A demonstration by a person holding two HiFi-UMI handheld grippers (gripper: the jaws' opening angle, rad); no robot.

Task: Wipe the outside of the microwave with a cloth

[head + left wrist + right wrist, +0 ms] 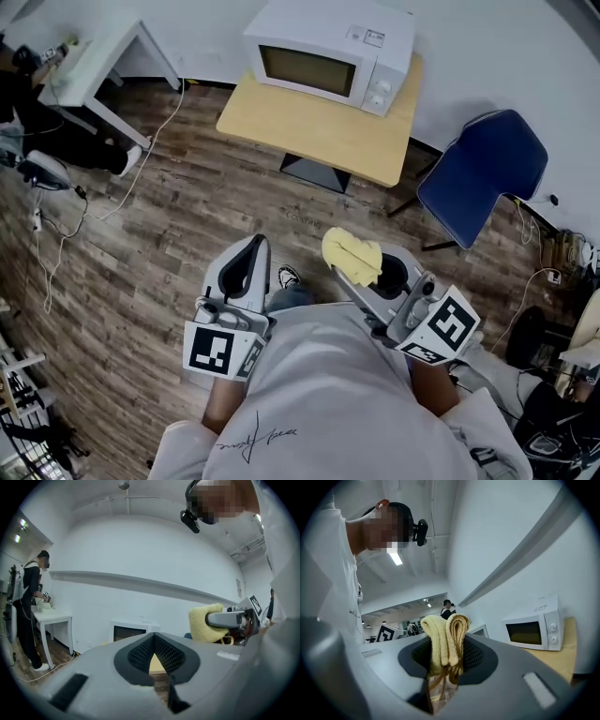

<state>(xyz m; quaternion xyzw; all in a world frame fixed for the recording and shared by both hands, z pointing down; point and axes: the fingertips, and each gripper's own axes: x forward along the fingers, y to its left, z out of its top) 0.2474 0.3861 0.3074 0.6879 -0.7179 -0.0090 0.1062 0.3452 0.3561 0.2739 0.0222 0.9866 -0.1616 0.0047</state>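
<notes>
— Any wiping done yet?

— None, judging by the distance. Standing well back from the white microwave [330,56], far across the wood floor [169,187] on a pale wooden counter [319,141], door shut.

— And the cloth?

— Folded yellow cloth [352,253], pinched upright in the right claw [364,272], held near, well apart from the microwave. Left claw [253,251] closed on nothing, to the left of it.

— Left to do?

— Seemingly everything: walking up, pressing cloth to casing, wiping top, sides and front.
</notes>
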